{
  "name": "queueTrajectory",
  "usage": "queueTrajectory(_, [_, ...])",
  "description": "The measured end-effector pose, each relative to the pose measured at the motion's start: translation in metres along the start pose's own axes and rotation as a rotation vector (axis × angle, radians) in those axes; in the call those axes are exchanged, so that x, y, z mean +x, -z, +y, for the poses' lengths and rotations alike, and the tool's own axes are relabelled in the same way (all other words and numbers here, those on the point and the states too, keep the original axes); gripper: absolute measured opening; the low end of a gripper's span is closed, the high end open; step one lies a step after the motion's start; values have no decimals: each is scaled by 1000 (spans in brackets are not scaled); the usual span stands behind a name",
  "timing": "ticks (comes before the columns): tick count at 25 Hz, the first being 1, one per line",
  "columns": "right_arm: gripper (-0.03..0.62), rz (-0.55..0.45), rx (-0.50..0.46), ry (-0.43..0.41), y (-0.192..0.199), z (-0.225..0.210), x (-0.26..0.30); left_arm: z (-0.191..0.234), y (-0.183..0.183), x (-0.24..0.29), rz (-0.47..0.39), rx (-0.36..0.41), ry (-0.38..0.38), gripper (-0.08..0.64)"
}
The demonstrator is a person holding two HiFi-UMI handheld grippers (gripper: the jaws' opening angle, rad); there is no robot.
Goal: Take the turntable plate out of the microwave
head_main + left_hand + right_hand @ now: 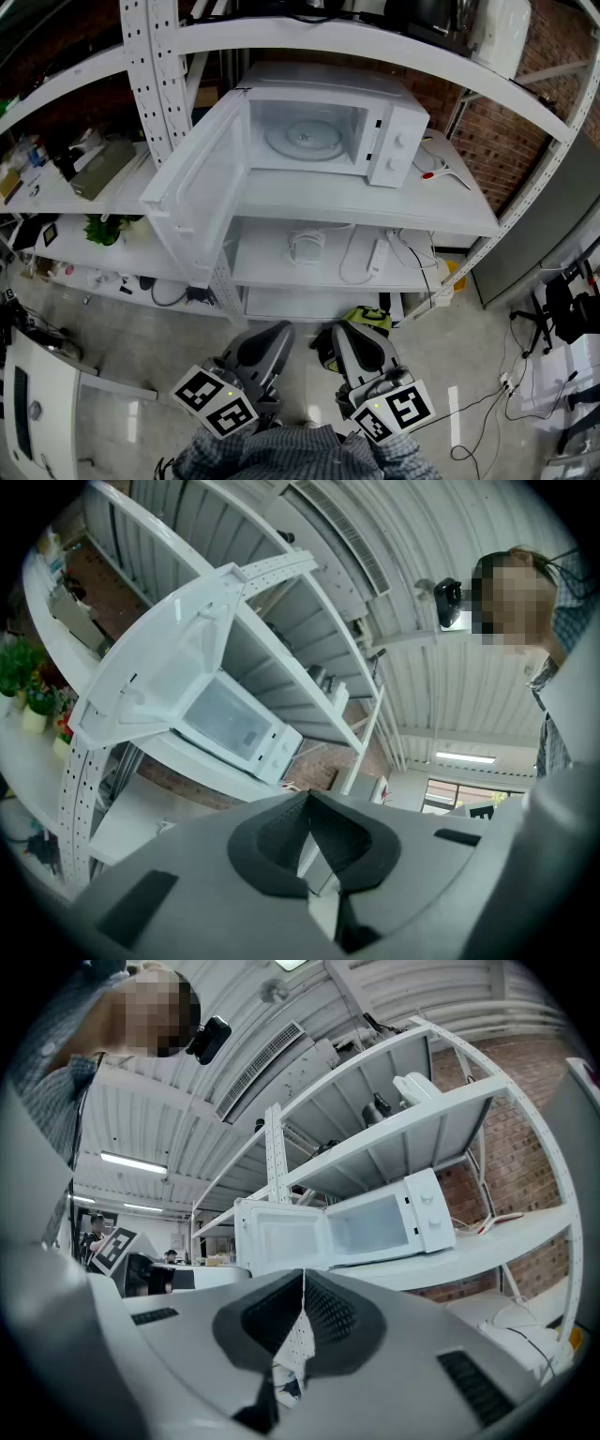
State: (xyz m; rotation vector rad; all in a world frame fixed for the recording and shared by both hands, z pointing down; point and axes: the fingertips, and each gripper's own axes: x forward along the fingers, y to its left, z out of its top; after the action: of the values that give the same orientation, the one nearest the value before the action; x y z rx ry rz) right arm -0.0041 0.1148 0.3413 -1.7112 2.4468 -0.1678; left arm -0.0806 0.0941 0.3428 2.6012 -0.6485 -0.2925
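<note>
The person wore a grey-blue checked shirt (281, 457), and each hand carried a smooth grey gripper, the left gripper (274, 333) and the right gripper (347, 333) alike, with black ribbed pads (328, 1314) and a white cube (214, 401) bearing black square markers.

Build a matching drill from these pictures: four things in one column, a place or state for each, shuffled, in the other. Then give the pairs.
Column one
1. turntable plate
2. microwave door
3. green plant
4. left gripper

Column two
A. left of the microwave, lower down
B. inside the microwave
C. shut and empty
D. swung open

Pairs: 1-B, 2-D, 3-A, 4-C
</note>
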Motion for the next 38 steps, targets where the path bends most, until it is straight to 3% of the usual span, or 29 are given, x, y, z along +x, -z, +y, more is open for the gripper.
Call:
queueTrajectory(20, [21, 1, -10, -3, -4, -6, -10, -8, 3, 3, -7, -10, -17, 9])
queueTrajectory(38, [21, -50, -32, 5, -20, -58, -54, -43, 25, 33, -17, 30, -75, 9])
